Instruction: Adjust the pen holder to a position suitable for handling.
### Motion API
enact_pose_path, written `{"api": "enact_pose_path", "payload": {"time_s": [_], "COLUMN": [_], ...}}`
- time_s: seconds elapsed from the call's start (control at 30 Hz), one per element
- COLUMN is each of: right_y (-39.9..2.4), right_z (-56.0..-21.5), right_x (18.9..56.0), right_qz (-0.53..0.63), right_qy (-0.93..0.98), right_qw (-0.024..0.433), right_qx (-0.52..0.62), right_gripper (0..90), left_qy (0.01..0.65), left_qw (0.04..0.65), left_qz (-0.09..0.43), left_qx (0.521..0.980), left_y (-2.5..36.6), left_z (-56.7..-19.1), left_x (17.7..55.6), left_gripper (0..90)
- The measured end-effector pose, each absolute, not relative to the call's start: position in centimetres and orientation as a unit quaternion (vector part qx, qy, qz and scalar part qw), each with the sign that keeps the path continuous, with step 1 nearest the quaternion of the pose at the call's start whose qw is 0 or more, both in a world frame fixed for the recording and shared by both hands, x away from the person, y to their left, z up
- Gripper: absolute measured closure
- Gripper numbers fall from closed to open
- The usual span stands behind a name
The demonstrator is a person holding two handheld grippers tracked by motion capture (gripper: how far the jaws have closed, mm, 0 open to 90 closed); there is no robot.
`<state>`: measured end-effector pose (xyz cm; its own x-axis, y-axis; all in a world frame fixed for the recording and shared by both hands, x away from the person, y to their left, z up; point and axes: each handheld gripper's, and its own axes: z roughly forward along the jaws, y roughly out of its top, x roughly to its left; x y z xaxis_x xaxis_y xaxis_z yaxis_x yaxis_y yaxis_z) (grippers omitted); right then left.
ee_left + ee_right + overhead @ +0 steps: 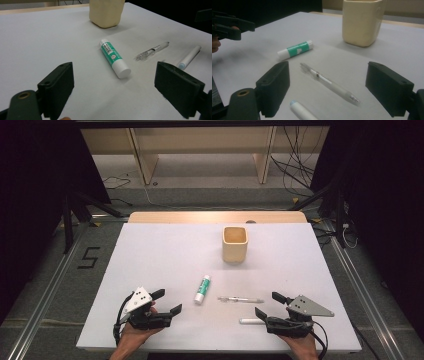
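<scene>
**Four items on the white surface, both grippers spread and empty**

Four things lie on the white surface point(165, 250): a cream cup point(234, 244), a green-and-white glue stick point(202, 288), a clear pen point(240, 299) and a white marker point(251, 321).

The cup stands upright toward the far side, a little right of centre, well apart from the rest. The glue stick lies on its side nearer the person, roughly in the middle. Just to its right the pen lies flat, running left to right. The marker lies nearest the front edge, its right end close to the right gripper point(267, 306).

The left gripper point(166, 301) sits at the front left, held in a hand point(135, 332), jaws wide apart with nothing between them. In the left gripper view the glue stick point(115, 58) lies ahead between the jaws (its white cap toward the camera), with the pen point(152, 50) and marker point(189, 57) off to the right.

The right gripper also has its jaws wide apart, clamping nothing. In its own view the pen point(329, 82) lies between the jaws, the marker's point(302, 111) pale blue tip by the left jaw, and the cup point(362, 21) beyond.
</scene>
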<state>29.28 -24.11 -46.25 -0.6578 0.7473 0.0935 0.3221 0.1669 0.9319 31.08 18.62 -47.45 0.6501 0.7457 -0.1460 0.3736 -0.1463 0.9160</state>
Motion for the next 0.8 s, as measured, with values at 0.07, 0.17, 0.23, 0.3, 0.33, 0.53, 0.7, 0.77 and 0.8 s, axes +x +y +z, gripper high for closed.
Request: {"api": "enact_pose_path", "payload": {"time_s": [0.07,0.17,0.23,0.3,0.33,0.53,0.7,0.77,0.8], "right_y": [-24.1,-24.1,-24.1,-24.2,-24.2,-24.9,-25.6,-25.7,-25.7], "right_z": [-46.2,-46.2,-46.1,-45.9,-45.8,-45.0,-43.8,-43.6,-43.5], "right_x": [29.3,29.5,29.7,29.9,30.1,31.3,33.8,34.7,35.3], "right_qz": [0.534,0.530,0.529,0.529,0.527,0.517,0.510,0.509,0.505], "right_qy": [0.737,0.739,0.738,0.737,0.737,0.735,0.727,0.727,0.728], "right_qw": [0.199,0.201,0.204,0.209,0.212,0.226,0.232,0.219,0.212], "right_qx": [0.364,0.365,0.366,0.365,0.366,0.377,0.397,0.406,0.412], "right_gripper": [20.7,21.2,21.8,22.8,23.3,26.6,33.2,36.6,38.7], "left_qy": [0.380,0.378,0.377,0.378,0.378,0.383,0.385,0.385,0.385], "left_qw": [0.531,0.530,0.530,0.530,0.529,0.531,0.531,0.531,0.531], "left_qz": [0.175,0.175,0.176,0.177,0.176,0.179,0.177,0.177,0.177], "left_qx": [0.737,0.739,0.739,0.739,0.739,0.734,0.734,0.734,0.734], "left_y": [18.6,18.6,18.5,18.5,18.5,18.6,18.6,18.6,18.5], "left_z": [-47.5,-47.5,-47.5,-47.5,-47.5,-47.5,-47.5,-47.5,-47.5], "left_x": [31.1,31.1,31.1,31.1,31.1,31.2,31.2,31.2,31.2], "left_gripper": [15.5,15.5,15.5,15.5,15.5,15.5,15.5,15.5,15.5]}}
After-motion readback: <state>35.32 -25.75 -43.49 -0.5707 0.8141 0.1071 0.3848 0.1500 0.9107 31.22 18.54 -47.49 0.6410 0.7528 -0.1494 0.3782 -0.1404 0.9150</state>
